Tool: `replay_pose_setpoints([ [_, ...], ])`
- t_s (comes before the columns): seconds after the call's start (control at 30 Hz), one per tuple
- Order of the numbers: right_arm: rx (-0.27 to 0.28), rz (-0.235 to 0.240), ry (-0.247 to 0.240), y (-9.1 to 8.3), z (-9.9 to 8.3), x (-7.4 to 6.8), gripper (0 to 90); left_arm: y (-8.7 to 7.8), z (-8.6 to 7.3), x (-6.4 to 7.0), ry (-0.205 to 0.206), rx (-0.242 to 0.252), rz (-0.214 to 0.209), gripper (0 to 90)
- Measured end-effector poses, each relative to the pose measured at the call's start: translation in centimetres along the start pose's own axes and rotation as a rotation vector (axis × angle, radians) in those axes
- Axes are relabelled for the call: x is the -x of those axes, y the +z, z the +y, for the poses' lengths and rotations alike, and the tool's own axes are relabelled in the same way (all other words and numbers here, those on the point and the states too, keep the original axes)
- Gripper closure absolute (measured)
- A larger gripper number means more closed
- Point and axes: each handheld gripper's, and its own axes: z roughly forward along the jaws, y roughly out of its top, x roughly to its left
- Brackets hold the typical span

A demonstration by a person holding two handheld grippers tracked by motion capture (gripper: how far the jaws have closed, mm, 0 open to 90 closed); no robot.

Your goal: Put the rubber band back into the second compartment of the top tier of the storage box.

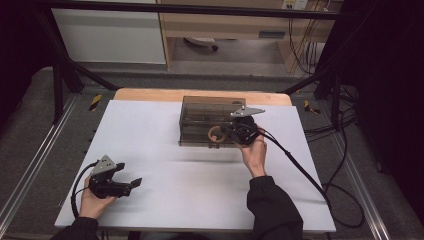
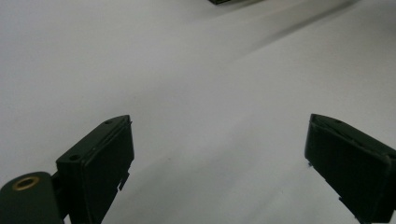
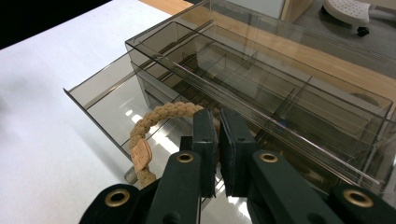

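Table [image 1: 165, 150] covered by white sheet. Smoked clear drawer organizer [image 1: 200, 112] placed at far centre, lower drawer [image 3: 107, 100] pulled open. Right tongs [image 3: 218, 140] nearly closed, tan braided bracelet [image 3: 152, 123] pinched over open drawer. Left tongs [image 1: 132, 184] held wide open, empty, low over near-left table, well apart from organizer.
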Motion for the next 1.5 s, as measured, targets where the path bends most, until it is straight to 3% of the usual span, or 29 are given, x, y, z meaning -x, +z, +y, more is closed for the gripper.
replay_pose_setpoints([
  [0.9, -0.025, 0.002, 0.02, 2.5, -0.3, 0.2, 85.6, 0.0, 0.0, 0.0, -0.002, 0.001, 0.0, 7.5],
  [1.5, -0.056, 0.005, 0.014, 3.2, -0.9, -0.1, 85.6, 0.0, 0.0, 0.0, -0.001, 0.002, 0.0, 7.5],
])
